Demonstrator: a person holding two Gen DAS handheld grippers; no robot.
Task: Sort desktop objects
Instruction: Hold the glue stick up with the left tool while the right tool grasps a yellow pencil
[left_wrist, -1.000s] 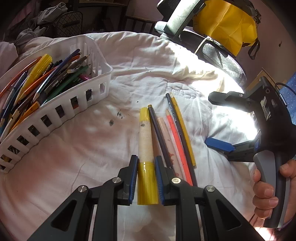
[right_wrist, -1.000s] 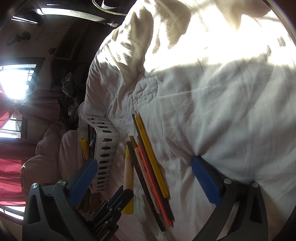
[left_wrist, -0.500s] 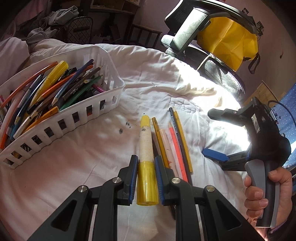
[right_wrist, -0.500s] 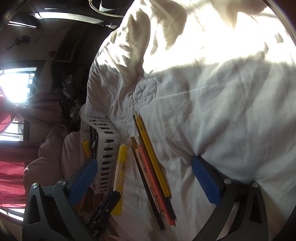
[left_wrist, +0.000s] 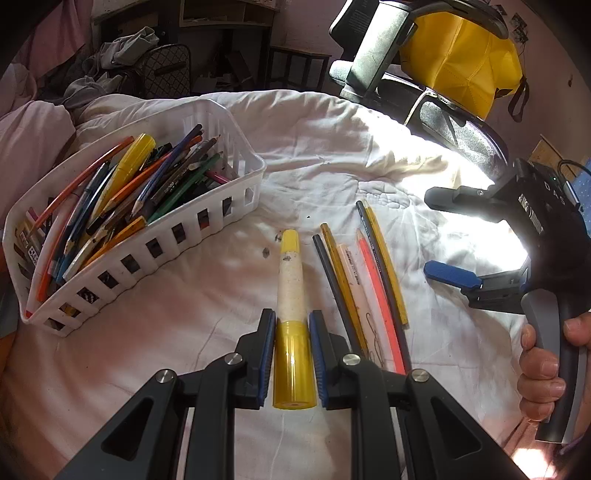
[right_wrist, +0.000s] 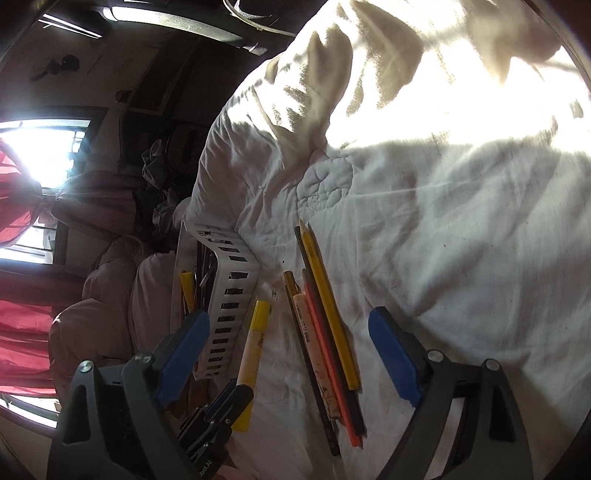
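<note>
My left gripper (left_wrist: 291, 325) is shut on a yellow-and-white marker (left_wrist: 291, 291), held above the white cloth and pointing away from me. The marker also shows in the right wrist view (right_wrist: 253, 354). Several pencils (left_wrist: 364, 280) lie side by side on the cloth just right of it, also seen in the right wrist view (right_wrist: 325, 332). A white slotted basket (left_wrist: 155, 251) full of pens and pencils stands to the left. My right gripper (right_wrist: 288, 343) is open and empty, hovering over the pencils; it shows in the left wrist view (left_wrist: 447, 236).
A white quilted cloth (left_wrist: 332, 155) covers the surface. An office chair (left_wrist: 424, 88) with a yellow cover stands behind it. Bags and clothes (left_wrist: 122, 74) lie at the back left. Bright sunlight washes out the cloth's right side (right_wrist: 480, 92).
My left gripper has lifted the marker off the cloth and pulled back, away from the row of pencils. The right gripper has stayed open in about the same place.
</note>
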